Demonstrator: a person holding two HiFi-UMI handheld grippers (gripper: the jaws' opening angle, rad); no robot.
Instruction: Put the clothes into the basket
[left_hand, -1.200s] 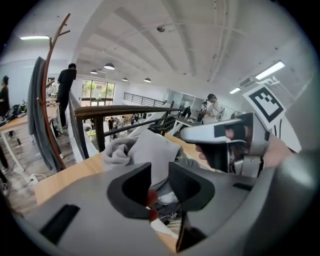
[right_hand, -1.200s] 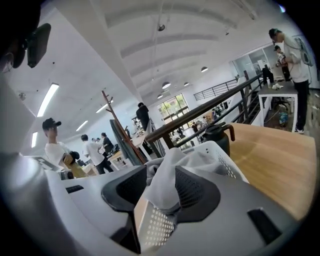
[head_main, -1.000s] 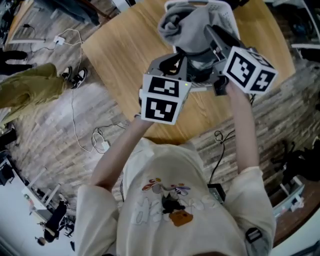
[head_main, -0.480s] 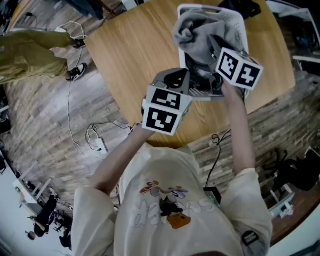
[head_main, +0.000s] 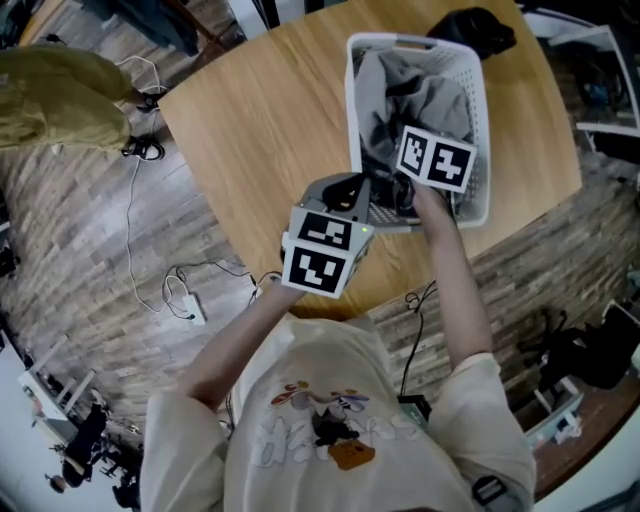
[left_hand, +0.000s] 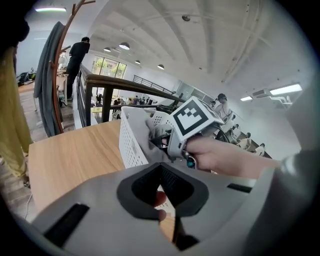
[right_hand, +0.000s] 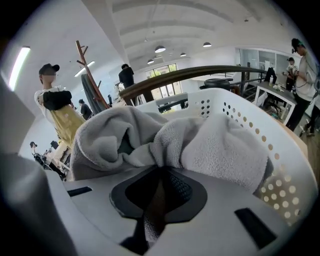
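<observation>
A white perforated basket (head_main: 352, 100) stands on the round wooden table (head_main: 260, 120). A grey fleece garment (head_main: 430, 100) lies bunched inside it. My right gripper (head_main: 420, 150) is down in the basket, and its jaws are closing with a fold of that garment (right_hand: 210, 145) pinched between them. The basket wall (right_hand: 240, 120) curves round behind the cloth. My left gripper (head_main: 365, 195) hovers at the basket's near left corner, shut with nothing in it. From the left gripper view (left_hand: 162, 170) I see the basket's side (left_hand: 131, 142) and the right gripper's marker cube (left_hand: 192, 117).
A black item (head_main: 480, 30) lies on the table beyond the basket. Cables and a plug (head_main: 185, 290) trail over the floor at the left. A person in yellow clothing (head_main: 60, 95) is at the far left. A wooden coat rack (left_hand: 55, 75) stands past the table.
The right gripper has carried the grey garment from above the basket down into it. The left gripper has stayed by the basket's near corner.
</observation>
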